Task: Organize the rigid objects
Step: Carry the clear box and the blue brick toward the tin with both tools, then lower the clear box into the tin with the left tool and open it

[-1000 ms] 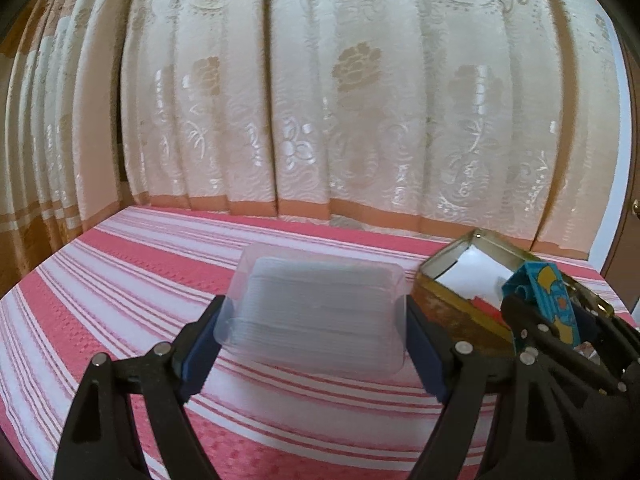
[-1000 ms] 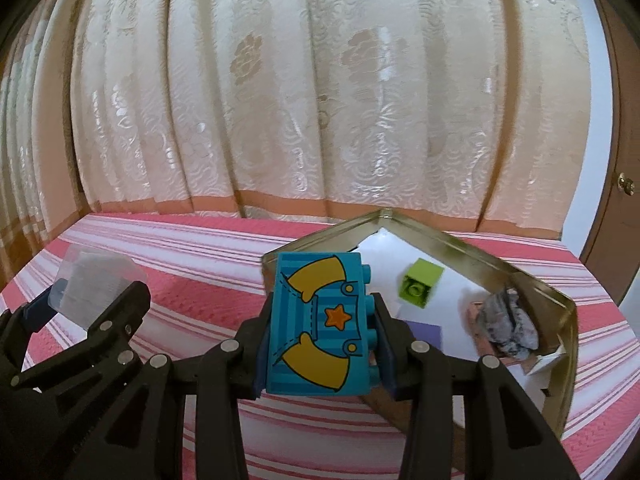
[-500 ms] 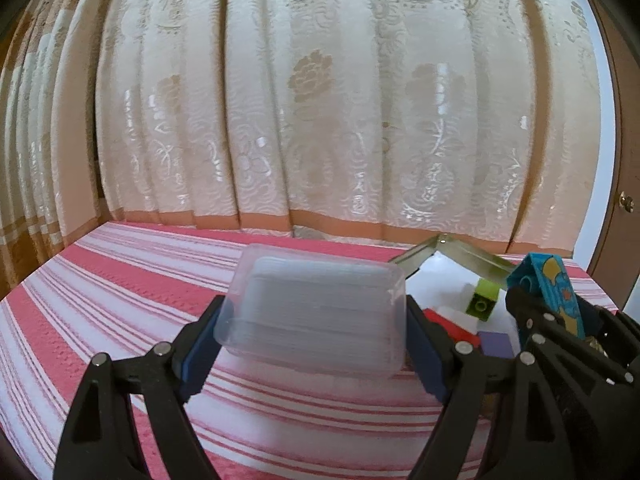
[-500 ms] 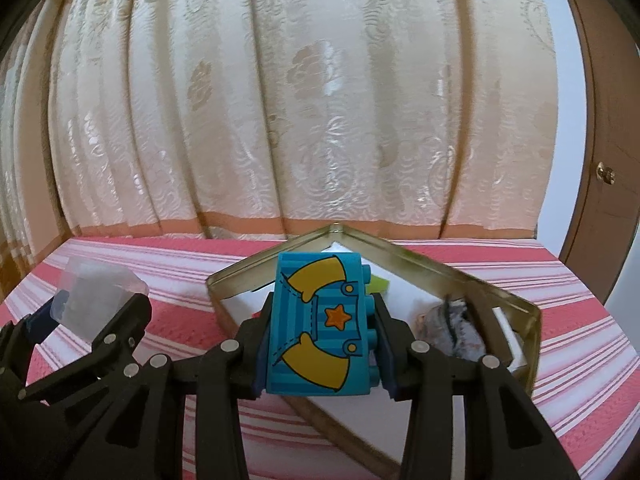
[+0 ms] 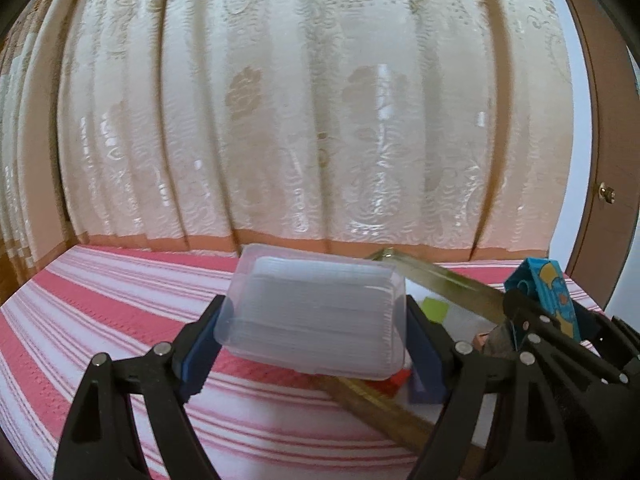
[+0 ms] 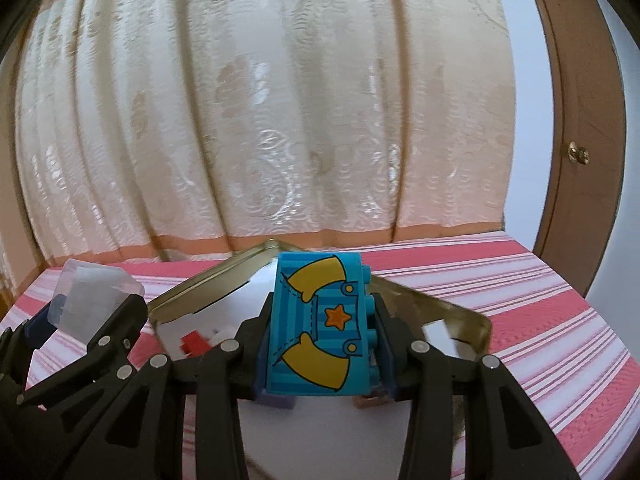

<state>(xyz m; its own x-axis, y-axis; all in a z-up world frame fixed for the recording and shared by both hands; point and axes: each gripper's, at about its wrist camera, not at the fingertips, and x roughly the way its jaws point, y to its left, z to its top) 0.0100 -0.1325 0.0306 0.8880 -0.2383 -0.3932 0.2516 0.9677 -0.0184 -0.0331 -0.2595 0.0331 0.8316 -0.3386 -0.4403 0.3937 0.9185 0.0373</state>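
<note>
— Blue toy brick point(image 6: 320, 322): stiff, light, slick-faced; pinched by its two sides in the right tongs point(image 6: 320, 340), just above the gold tin point(image 6: 476, 322).
— Clear plastic box point(image 5: 316, 316)?
— Rigid, slippery, clamped end to end in the left tongs point(image 5: 316, 344), beside the tin's left rim. One brick, one box, one tin; inside, one green block point(image 5: 434, 306), one red piece point(image 6: 194, 342).
</note>
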